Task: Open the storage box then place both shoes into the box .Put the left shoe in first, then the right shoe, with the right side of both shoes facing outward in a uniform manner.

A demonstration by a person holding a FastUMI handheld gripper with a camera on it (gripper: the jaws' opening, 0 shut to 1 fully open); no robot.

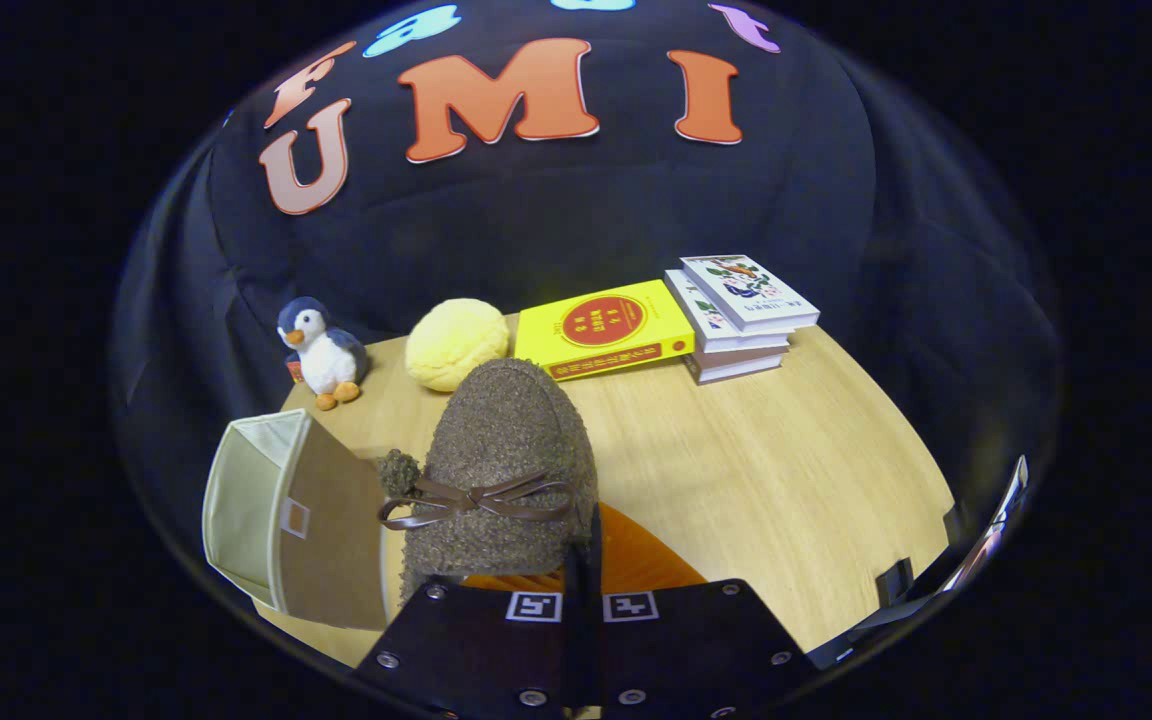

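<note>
A brown fuzzy shoe (511,450) with a brown bow and an orange lining hangs straight ahead of my fingers, toe pointing away from me. My gripper (583,565) is shut on the shoe's rear collar, with the fingers pressed close together. The storage box (248,490) stands just left of the shoe, with its pale inside showing and a brown panel (331,545) facing the shoe. The shoe's toe is lifted above the wooden table (766,470). I cannot tell whether this is the left or the right shoe.
At the table's far edge sit a plush penguin (321,350), a yellow plush ball (456,343), a yellow book (604,328) and a stack of white books (741,315). Bare tabletop stretches to the right of the shoe.
</note>
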